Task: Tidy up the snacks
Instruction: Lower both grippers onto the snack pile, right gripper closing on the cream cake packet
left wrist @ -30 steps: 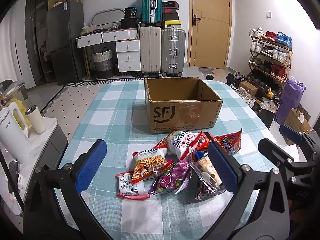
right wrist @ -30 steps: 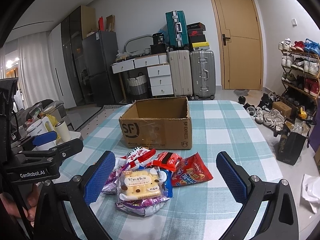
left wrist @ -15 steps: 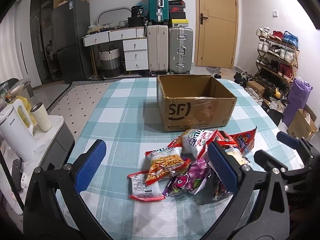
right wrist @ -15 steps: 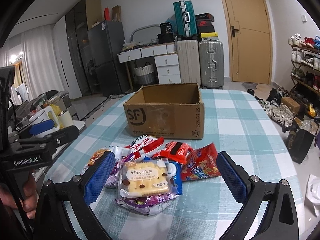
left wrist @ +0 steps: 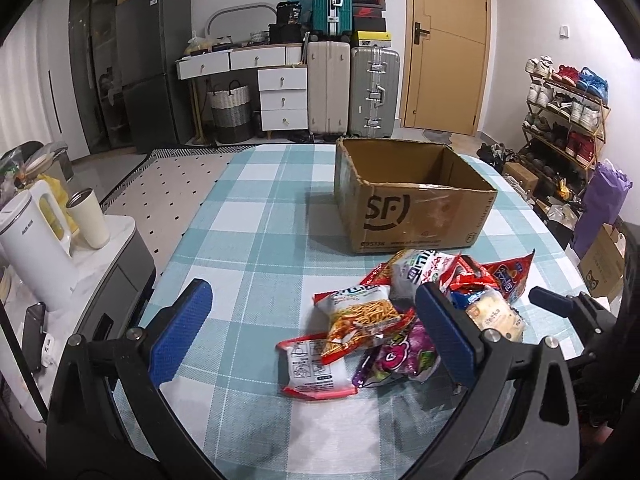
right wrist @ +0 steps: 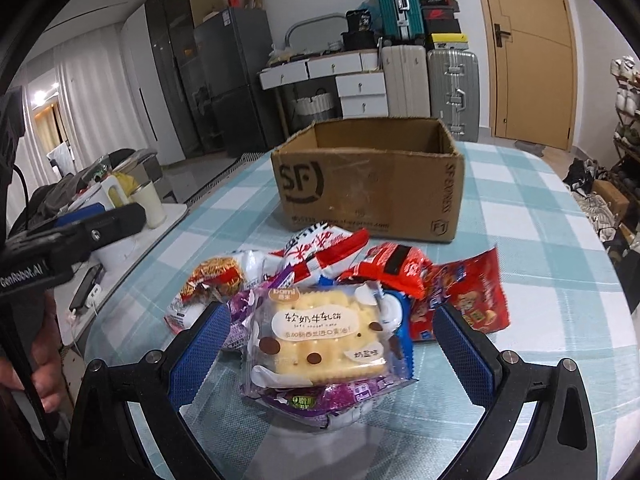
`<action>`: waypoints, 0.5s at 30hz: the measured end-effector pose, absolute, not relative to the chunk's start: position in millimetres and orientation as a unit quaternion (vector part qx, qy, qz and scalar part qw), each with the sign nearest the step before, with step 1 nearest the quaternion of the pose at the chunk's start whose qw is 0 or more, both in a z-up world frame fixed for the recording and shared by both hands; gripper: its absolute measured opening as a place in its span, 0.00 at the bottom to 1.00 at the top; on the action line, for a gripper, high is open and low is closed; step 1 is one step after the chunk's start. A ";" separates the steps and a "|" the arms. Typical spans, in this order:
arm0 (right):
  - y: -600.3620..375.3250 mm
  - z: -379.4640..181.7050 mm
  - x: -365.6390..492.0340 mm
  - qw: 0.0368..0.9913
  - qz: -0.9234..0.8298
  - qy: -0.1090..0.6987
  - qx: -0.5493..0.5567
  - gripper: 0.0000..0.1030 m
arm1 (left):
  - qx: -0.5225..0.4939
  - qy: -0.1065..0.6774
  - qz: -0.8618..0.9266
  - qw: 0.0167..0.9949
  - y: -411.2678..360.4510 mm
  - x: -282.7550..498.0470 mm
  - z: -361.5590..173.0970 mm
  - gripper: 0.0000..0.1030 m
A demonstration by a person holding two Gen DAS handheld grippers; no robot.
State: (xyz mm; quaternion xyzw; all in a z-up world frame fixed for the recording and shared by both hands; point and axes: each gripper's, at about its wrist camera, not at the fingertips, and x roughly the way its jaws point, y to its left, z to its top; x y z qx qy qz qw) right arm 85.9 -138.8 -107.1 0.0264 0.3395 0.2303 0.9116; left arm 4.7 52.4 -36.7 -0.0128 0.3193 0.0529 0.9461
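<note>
A heap of snack packets lies on the checked tablecloth (left wrist: pixel 256 216) in front of an open, empty cardboard box (left wrist: pixel 412 208) (right wrist: pixel 368 192). My left gripper (left wrist: pixel 312 316) is open, low over the heap's left part, with a fries packet (left wrist: pixel 360 320) and a white-and-red packet (left wrist: pixel 316 372) between its fingers. My right gripper (right wrist: pixel 330 344) is open too. A clear biscuit packet (right wrist: pixel 324 340) (left wrist: pixel 492 312) on top of the heap lies between its blue pads, untouched. A red packet (right wrist: pixel 468 296) lies to the right, and a purple one (left wrist: pixel 404 360) sits underneath.
A white kettle (left wrist: pixel 32 248) and a cup (left wrist: pixel 88 220) stand on a low cabinet left of the table. Behind the table are suitcases (left wrist: pixel 352 88) and a drawer unit; a shoe rack (left wrist: pixel 568 112) stands at the right. A hand (right wrist: pixel 44 360) holds the left gripper.
Both grippers have moved in closer to the heap. The left one shifted leftward, and the right one came forward until the biscuit packet sat between its fingers. No packet moved.
</note>
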 end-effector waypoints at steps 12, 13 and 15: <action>-130.6 -123.9 92.3 0.902 0.236 0.360 0.031 1.00 | -0.022 0.335 0.065 0.940 67.0 7.2 -48.7 0.98; -130.4 -125.1 92.8 0.901 0.238 0.361 0.032 0.99 | -0.021 0.335 0.065 0.940 68.3 6.6 -48.7 0.98; -130.4 -127.2 93.3 0.901 0.239 0.361 0.033 0.97 | -0.021 0.337 0.067 0.939 68.9 7.2 -49.7 0.98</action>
